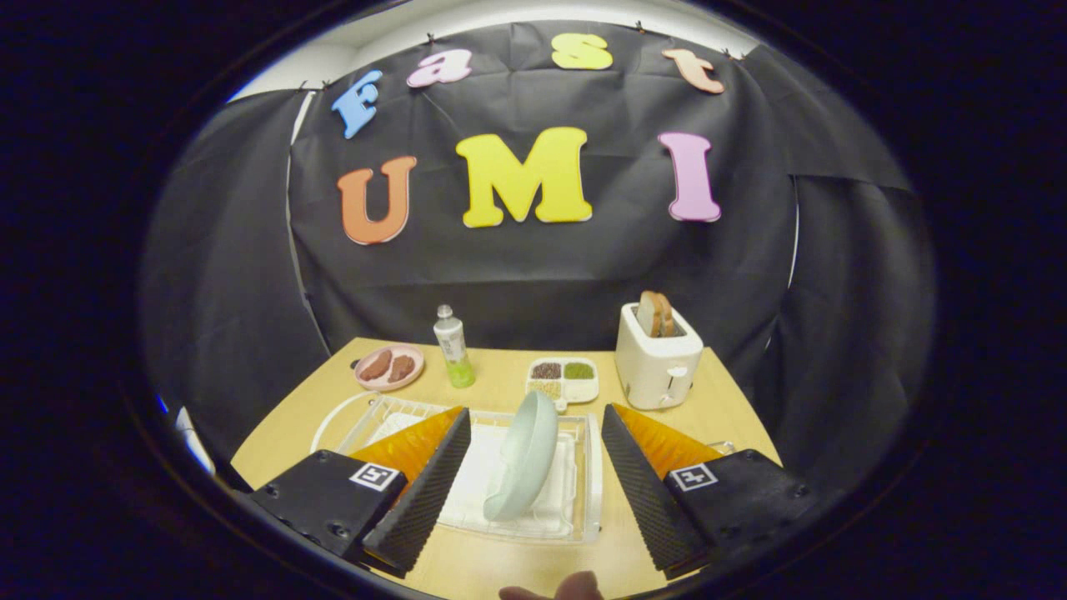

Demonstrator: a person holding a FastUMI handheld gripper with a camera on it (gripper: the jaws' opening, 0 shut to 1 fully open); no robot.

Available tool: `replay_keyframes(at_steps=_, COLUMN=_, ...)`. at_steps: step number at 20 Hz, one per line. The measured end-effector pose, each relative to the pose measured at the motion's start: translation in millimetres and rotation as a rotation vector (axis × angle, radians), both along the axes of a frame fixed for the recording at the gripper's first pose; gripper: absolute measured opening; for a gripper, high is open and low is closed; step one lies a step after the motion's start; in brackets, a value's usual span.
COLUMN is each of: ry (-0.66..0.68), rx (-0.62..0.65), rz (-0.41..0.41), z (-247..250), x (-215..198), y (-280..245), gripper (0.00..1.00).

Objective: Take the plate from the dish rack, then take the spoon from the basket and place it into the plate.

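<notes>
Fingers of the hand-held gripper [533, 442] spread wide, empty, flanking the upright plate [525, 458] in the dish rack [583, 467].

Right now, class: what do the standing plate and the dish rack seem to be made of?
Plate: probably ceramic or melamine, pale green, smooth with a soft sheen. Dish rack: likely clear plastic, since the table shows through its walls. The gripper is open, the plate between its fingers, untouched.

The gripper [527, 492] is spread wide, its fingers [429, 487] flanking the plate [525, 454], which stands tilted in the rack [583, 500].
</notes>
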State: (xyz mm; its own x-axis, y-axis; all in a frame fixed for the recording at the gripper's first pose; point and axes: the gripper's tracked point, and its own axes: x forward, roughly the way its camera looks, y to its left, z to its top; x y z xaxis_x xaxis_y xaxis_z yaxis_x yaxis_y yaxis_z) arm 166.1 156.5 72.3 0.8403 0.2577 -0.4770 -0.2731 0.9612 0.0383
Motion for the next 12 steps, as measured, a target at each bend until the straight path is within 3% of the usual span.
replay_keyframes(at_steps=6, ry=0.239, rx=-0.047, rz=-0.035, z=-55.9, x=33.8, y=18.2, gripper=1.0)
replay_keyframes(at_steps=12, ry=0.415, rx=0.003, rz=-0.073, z=-101.5, x=50.2, y=44.7, gripper=0.95)
